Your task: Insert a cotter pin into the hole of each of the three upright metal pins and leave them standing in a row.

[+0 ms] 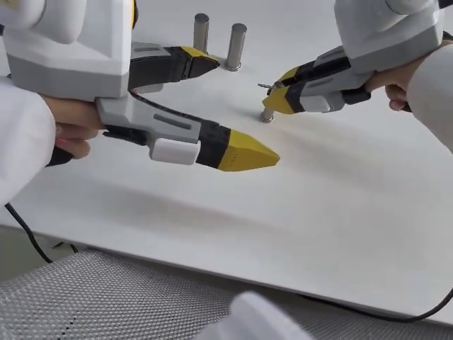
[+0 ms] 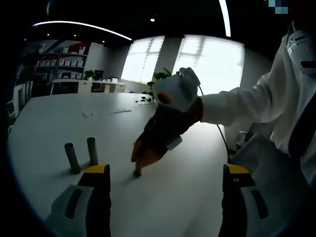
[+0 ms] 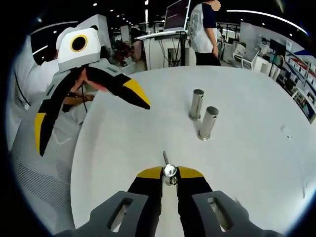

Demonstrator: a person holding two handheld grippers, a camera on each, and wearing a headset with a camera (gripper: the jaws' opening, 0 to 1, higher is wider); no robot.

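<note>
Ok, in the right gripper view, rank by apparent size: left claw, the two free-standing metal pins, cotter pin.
1. left claw, largest by far.
2. nearer metal pin and farther metal pin: nearly alike; nearness may explain the small difference.
3. cotter pin, a thin sliver at the right claw tips.

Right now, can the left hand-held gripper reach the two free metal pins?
Probably yes: the left hand-held gripper is open and empty, with bare table up to the pins; the right hand-held gripper works aside.
</note>
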